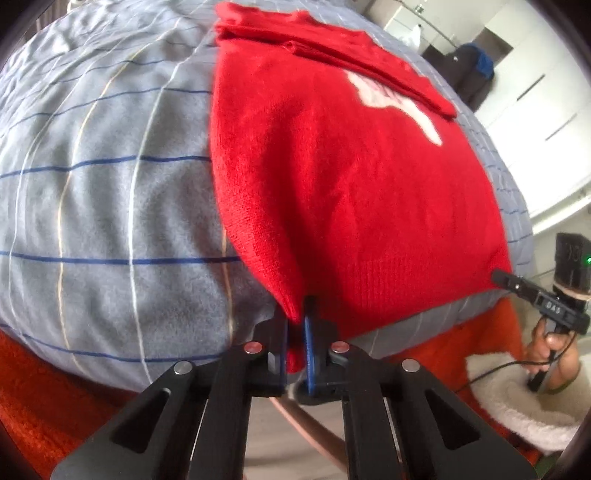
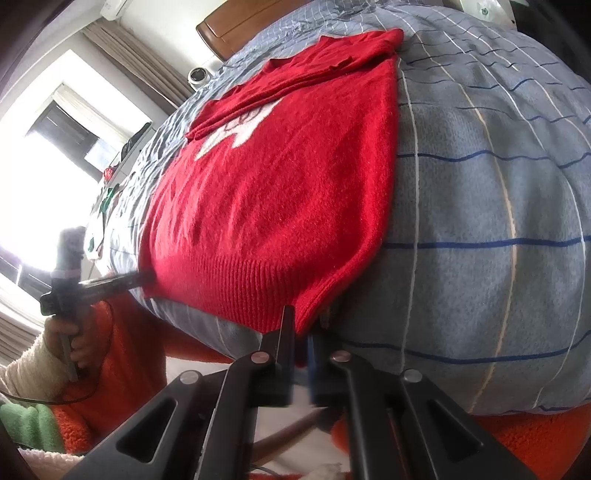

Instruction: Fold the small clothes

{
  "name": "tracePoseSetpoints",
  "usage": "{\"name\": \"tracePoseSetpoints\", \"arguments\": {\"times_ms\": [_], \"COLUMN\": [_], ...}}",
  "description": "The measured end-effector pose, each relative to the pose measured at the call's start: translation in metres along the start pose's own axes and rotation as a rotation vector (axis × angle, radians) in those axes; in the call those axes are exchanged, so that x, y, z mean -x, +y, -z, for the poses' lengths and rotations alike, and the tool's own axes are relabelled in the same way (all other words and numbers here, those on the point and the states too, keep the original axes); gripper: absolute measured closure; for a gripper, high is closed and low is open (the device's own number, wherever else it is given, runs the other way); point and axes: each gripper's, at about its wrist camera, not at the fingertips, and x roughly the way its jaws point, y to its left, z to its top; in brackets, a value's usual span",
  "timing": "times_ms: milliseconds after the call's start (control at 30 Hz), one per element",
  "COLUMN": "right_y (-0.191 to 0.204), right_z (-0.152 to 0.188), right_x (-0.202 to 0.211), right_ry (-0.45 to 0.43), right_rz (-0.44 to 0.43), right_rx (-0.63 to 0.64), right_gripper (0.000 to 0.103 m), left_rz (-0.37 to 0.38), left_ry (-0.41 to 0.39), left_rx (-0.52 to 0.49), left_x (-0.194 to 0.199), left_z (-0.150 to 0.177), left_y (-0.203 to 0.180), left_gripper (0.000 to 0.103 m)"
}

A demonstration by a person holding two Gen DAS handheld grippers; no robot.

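Note:
A small red knit sweater (image 1: 332,177) with a white motif lies flat on a grey-blue checked duvet (image 1: 110,184), its sleeves folded across the chest at the far end. My left gripper (image 1: 297,317) is shut on the sweater's near left hem corner. In the right wrist view the same sweater (image 2: 266,192) lies ahead, and my right gripper (image 2: 301,325) is shut on its near right hem corner. Each gripper shows in the other's view, the right one (image 1: 496,275) and the left one (image 2: 142,277), each pinching a hem corner at the bed's edge.
The duvet (image 2: 480,221) drapes over the bed's near edge onto an orange blanket (image 1: 44,398). A wooden headboard (image 2: 236,26) stands at the far end. White cabinets (image 1: 535,92) are on one side, a bright window (image 2: 44,155) on the other.

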Motion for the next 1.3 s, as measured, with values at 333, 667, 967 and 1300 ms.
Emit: {"name": "tracePoseSetpoints", "arguments": {"times_ms": [333, 667, 967, 1300], "right_y": [0.010, -0.013, -0.049, -0.036], "right_z": [-0.039, -0.197, -0.342, -0.309], "right_x": [0.039, 0.024, -0.049, -0.044], "right_ry": [-0.098, -0.293, -0.324, -0.296], "right_rz": [-0.035, 0.003, 0.083, 0.093], "right_rx": [0.020, -0.019, -0.069, 0.058], "right_gripper": [0.098, 0.098, 0.094, 0.074], "left_rz": [0.222, 0.154, -0.134, -0.032], "left_ry": [-0.103, -0.214, -0.244, -0.283], "left_rx": [0.134, 0.143, 0.162, 0.037], "left_x": [0.050, 0.021, -0.033, -0.007], "left_z": [-0.046, -0.214, -0.332, -0.278], "left_y": [0.021, 0.034, 0.046, 0.045], "left_gripper": [0.098, 0.098, 0.043, 0.030]}}
